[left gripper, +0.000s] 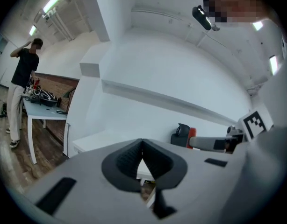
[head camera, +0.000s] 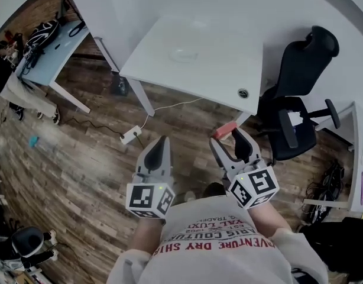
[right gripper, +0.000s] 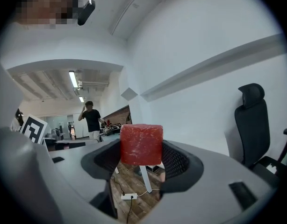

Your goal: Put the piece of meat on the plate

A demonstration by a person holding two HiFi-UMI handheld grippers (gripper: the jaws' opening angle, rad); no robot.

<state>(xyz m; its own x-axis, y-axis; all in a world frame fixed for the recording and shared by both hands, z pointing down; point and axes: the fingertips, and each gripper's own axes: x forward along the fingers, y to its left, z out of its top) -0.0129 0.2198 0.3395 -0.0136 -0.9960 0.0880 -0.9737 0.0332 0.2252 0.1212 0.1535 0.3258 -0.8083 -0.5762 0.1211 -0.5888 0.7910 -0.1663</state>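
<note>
A wood floor (head camera: 81,158) fills the head view, with a white desk (head camera: 229,70) well ahead and a black office chair (head camera: 300,93) at its right; a pale round shape on the desk looks like the plate (head camera: 184,55), though it is faint; the left hand-held gripper (head camera: 164,139) and the right hand-held gripper (head camera: 227,136) hang over the floor, well short of the desk.

In the left gripper view the jaws are clenched together on nothing; the desk lies beyond.

In the right gripper view the pads grasp the piece of meat (right gripper: 141,143) at the jaw tips; a power strip (right gripper: 129,196) lies on the floor beneath.

The hold looks shallow; a jolt while carrying could drop the piece of meat onto the floor; the plate, pale on white, could be missed.
</note>
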